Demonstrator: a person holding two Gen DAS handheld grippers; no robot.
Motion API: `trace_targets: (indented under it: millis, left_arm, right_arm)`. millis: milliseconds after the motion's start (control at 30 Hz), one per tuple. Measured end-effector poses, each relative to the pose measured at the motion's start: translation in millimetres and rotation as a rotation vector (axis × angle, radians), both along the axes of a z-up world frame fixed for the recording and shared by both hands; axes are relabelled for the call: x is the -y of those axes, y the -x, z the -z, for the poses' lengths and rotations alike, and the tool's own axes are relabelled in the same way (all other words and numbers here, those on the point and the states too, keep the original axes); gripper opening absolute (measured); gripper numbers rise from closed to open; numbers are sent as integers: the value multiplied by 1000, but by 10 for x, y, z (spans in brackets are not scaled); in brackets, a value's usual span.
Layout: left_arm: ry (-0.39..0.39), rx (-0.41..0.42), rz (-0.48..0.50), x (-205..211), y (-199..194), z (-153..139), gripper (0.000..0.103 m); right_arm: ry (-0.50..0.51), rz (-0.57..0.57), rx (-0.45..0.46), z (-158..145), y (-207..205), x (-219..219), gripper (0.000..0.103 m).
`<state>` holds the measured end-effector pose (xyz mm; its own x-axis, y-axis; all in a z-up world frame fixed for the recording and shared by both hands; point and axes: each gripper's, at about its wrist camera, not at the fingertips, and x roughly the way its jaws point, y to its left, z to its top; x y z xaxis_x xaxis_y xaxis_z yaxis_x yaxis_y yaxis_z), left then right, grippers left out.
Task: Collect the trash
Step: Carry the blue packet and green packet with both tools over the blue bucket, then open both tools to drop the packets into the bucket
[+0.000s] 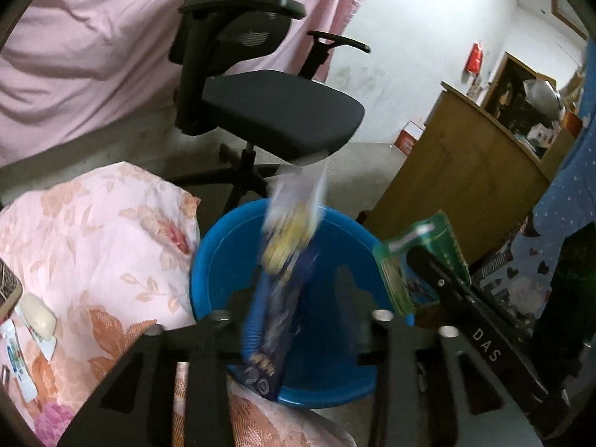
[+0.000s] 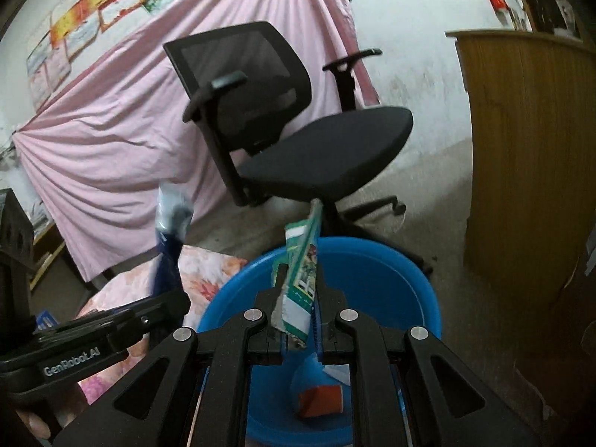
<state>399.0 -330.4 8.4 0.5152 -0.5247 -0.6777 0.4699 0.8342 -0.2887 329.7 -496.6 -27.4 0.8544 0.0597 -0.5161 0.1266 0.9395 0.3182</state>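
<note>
While its two black jaws stand apart, the left claw (image 1: 298, 320) points down into a round blue plastic basin (image 1: 227, 260), and a blurred blue-and-yellow snack wrapper with a clear top (image 1: 287, 260) stands upright between them; whether either pad touches it cannot be told through the blur, but the jaws look released and the wrapper's lower end hangs over the basin's near rim. To the right, the right claw (image 2: 298, 331) is clenched on a flat green-and-white foil wrapper (image 2: 301, 272), which sticks up and forward from the jaws over the same basin. At the bottom of the basin, seen from the right wrist, lies a small red carton (image 2: 320, 402) with a scrap of white paper (image 2: 337, 374) just beside it. Left of the basin, touching its side, is a pink quilt with an orange flower pattern (image 1: 97, 253), and a small white case (image 1: 37, 316) rests on its left part. Behind the basin a black mesh-back office chair (image 1: 268, 104) stands on the grey concrete floor (image 1: 149, 149) before a hanging pink sheet (image 1: 74, 56). A brown wooden cabinet (image 1: 465, 171) stands to the right against the white wall (image 1: 428, 37).
</note>
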Motion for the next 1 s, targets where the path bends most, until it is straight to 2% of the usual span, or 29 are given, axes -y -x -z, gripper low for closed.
trace_targets:
  millis: [67,167,200,267,433,533,600,667,733,767,833,1000]
  left_arm:
    - [0,-5,-7,-25,8,5,35]
    - [-9,-4,-17,-66,28,-9,37]
    - [-10,4,-24,-95,32,-16,38]
    - [-6,30,-46,-186,76,-49,44]
    - [6,100,-105,-428,170,-155,45]
    - [23,147,-148,-605,250,-254,59]
    - [41,195,-187,-761,324,-334,68]
    - [55,247,-225,-911,409,-419,90]
    - [63,320,-285,-1085,519,-495,102]
    - [67,358,-314,-1171,584,-523,102]
    - [62,415,-363,-1343,692,-569,102]
    - [41,491,-444,-1722,896,-641,102]
  right_arm:
    - [-3,3,-9,5,-10,26,14]
    - [-13,4,-2,5,5,20,30]
    - [-12,5,3,-12,-6,14,30]
    - [-8,5,21,-39,12,9,33]
    - [14,-2,104,-169,95,-52,50]
    - [40,-18,169,-278,160,-144,56]
    - [60,-26,213,-355,214,-230,76]
    - [71,-25,247,-409,256,-302,87]
    - [75,-35,287,-473,292,-395,95]
    - [73,-41,310,-504,313,-441,103]
    - [71,-60,352,-557,345,-528,103]
    - [82,-136,440,-675,399,-808,103]
